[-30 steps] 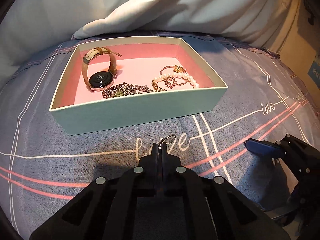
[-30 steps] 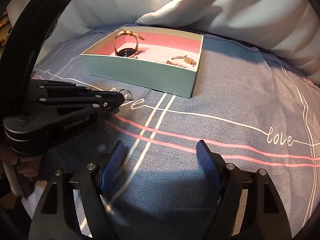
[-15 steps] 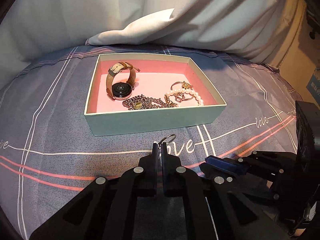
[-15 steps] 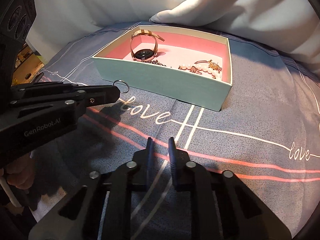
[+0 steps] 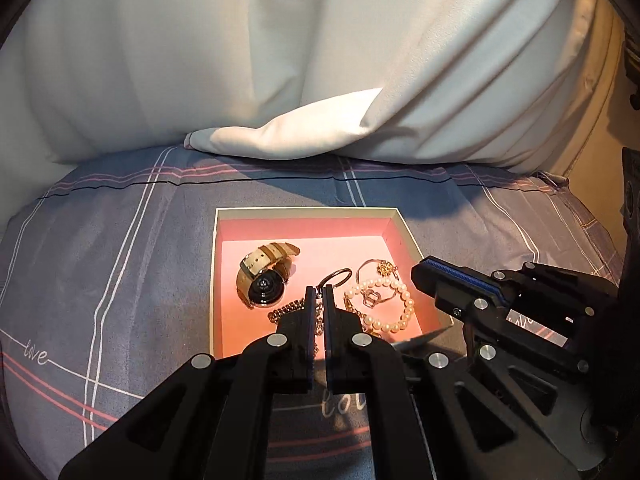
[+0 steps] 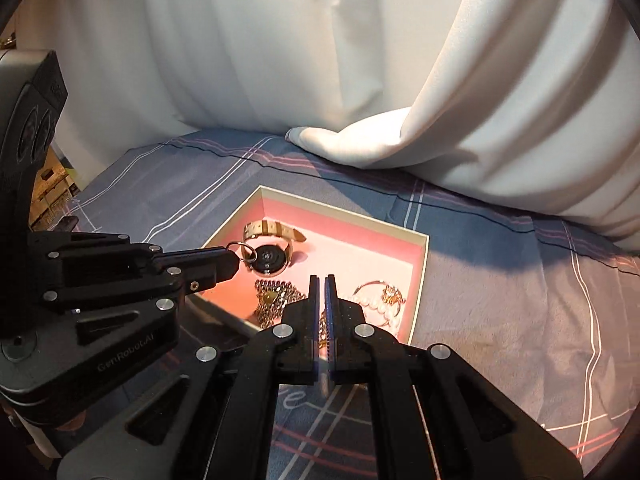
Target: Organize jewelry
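- The left gripper (image 5: pixel 316 290) has its 2 fingers pinched on a small metal ring (image 5: pixel 335 279); the loop sticks out past the tips. A second ago the same pinch held the ring low over the bedsheet (image 5: pixel 120 264), in front of the box; now it hangs above the box's pink floor.
- The box (image 5: pixel 308 211), pale green outside and pink inside, lies open on the bedsheet. Earlier its near wall faced the left wrist camera; now that view looks down into it.
- Inside, a watch (image 5: pixel 264 280) with a tan strap lies left, a chain (image 5: pixel 288 312) in front of it, a pearl bracelet (image 5: pixel 394 304) to the right and a thin gold bangle (image 5: pixel 380 268) just behind the pearls. None of them has shifted.
- The right gripper (image 6: pixel 320 280) has its fingers drawn together with nothing between them. A second ago they stood wide over the sheet; half a second ago only a narrow gap was left.
- In the right wrist view the ring (image 6: pixel 244 251) shows in front of the watch (image 6: pixel 270 258), off the tip of the left gripper (image 6: pixel 230 262).
- From the left wrist view the right gripper (image 5: pixel 420 276) reaches over the box's right wall, beside the pearls; earlier it sat low at the picture's right edge.
- A white cloth (image 5: pixel 300 136) is heaped behind the box.
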### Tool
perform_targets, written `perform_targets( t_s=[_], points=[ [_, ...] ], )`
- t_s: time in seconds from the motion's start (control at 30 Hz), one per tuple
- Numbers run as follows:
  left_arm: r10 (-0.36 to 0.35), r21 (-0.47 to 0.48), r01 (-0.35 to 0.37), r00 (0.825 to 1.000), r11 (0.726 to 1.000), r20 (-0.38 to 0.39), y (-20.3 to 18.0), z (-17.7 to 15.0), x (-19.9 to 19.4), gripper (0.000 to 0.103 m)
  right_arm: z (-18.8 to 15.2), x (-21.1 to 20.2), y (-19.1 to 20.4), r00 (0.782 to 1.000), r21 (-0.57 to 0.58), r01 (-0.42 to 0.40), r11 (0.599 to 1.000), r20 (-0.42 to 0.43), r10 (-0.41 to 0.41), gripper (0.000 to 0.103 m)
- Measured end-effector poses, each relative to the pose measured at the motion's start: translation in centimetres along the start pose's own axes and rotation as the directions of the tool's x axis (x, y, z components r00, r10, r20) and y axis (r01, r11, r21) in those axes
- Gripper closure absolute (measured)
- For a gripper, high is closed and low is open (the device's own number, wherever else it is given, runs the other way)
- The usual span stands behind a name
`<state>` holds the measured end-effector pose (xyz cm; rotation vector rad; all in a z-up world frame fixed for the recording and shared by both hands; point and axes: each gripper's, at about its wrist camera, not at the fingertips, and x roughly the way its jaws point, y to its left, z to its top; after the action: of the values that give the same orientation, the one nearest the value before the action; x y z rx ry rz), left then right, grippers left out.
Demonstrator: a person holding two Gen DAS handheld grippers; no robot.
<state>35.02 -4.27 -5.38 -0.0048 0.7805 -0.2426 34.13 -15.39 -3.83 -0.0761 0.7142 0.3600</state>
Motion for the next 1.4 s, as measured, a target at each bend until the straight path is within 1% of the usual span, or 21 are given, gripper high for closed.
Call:
perform_targets(
  t_s=[0.13,0.23,0.43,0.7,0.9,0.97,1.0,1.03,1.07,1.1,1.13,1.17,1.2,1.3,1.33,1.4],
  points=[
    [0.002,-0.03,-0.004,0.999,1.0,-0.04,0.6,2.8,1.2,0.099,1.8,1.6,-0.6,0.999,0.003,0.019,1.0,-0.028,-0.019,0.1],
    [-0.002,-0.04,-0.001,0.997,0.999,-0.074,0.6,3.5,2.0,0.099,1.8,2.4,-0.8,0.999,0.009,0.02,1.0,-0.051,-0.02,0.1],
    [0.002,-0.037,-0.006,0.994,0.999,-0.108,0.4,2.7,3.1,0.099,1.2,3.2,-1.4,0.996,0.026,0.023,0.999,-0.083,-0.021,0.1],
    [0.009,-0.05,-0.016,0.991,0.999,-0.137,0.8,2.3,4.3,0.099,1.1,3.4,-1.7,0.995,0.025,0.035,0.999,-0.09,-0.032,0.1],
    [0.01,-0.052,-0.018,0.988,0.998,-0.156,0.8,2.3,5.3,0.099,0.8,3.7,-1.9,0.994,0.029,0.026,0.999,-0.107,-0.023,0.099],
    [-0.001,-0.056,-0.009,0.986,0.998,-0.168,0.8,2.3,5.6,0.099,0.6,4.0,-1.8,0.992,0.025,0.016,1.0,-0.125,-0.013,0.099],
    [-0.007,-0.055,-0.003,0.984,0.999,-0.178,0.8,2.4,5.7,0.092,0.5,4.0,-1.7,0.991,0.022,0.021,1.0,-0.131,-0.018,0.094],
    [0.013,-0.052,-0.023,0.982,0.998,-0.186,0.8,2.5,5.8,0.077,0.3,4.1,-1.8,0.99,0.018,0.042,0.999,-0.135,-0.039,0.087],
    [0.052,-0.051,-0.062,0.982,0.997,-0.184,1.0,2.6,5.7,0.068,0.1,4.0,-1.9,0.989,0.019,0.058,0.998,-0.137,-0.055,0.084],
    [0.056,-0.064,-0.068,0.984,0.996,-0.172,1.4,2.7,5.5,0.036,-0.2,3.9,-2.1,0.989,0.027,0.052,0.998,-0.137,-0.048,0.053],
    [0.042,-0.087,-0.055,0.988,0.995,-0.151,1.7,2.7,5.1,0.015,-0.3,3.7,-2.1,0.99,0.031,0.059,0.998,-0.127,-0.055,0.01],
    [0.036,-0.103,-0.05,0.991,0.993,-0.131,2.1,2.8,4.8,0.015,-0.5,3.4,-2.0,0.991,0.023,0.083,0.996,-0.105,-0.08,0.005],
    [0.047,-0.106,-0.061,0.991,0.992,-0.124,2.2,2.9,4.5,0.015,-0.6,3.3,-1.9,0.991,0.015,0.095,0.995,-0.101,-0.094,0.005],
    [0.108,-0.097,-0.12,0.988,0.988,-0.113,2.3,3.3,4.0,0.011,-0.7,3.5,-1.6,0.987,0.005,0.087,0.996,-0.133,-0.086,0.005],
    [0.125,-0.097,-0.135,0.988,0.986,-0.094,2.3,3.4,3.6,0.011,-0.7,3.2,-1.3,0.987,-0.003,0.101,0.995,-0.122,-0.101,0.005],
    [0.144,-0.095,-0.144,0.99,0.985,-0.004,2.0,3.4,1.9,0.01,-0.6,2.1,-0.8,0.99,-0.013,0.122,0.992,-0.066,-0.123,0.005]
  ],
)
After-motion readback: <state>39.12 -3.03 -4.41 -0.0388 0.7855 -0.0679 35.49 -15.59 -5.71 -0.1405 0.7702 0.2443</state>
